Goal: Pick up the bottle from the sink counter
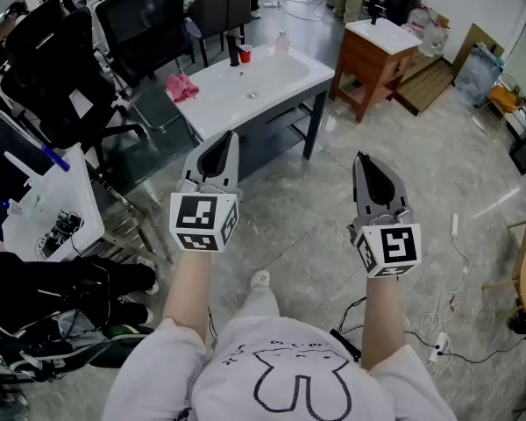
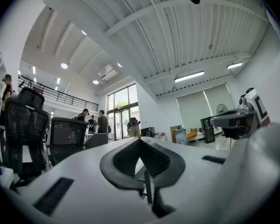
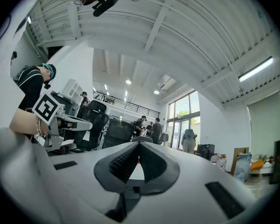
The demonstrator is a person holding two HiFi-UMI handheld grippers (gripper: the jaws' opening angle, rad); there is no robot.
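Bottle, one, on sink counter; one red cup, one pink cloth

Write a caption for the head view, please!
Left gripper and right gripper, both shut and empty, point toward the sink counter with its bottle, red cup and pink rag.

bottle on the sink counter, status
Left gripper, right gripper shut, empty. Clear bottle upright on sink counter, far ahead, untouched. Red cup nearby, apart.
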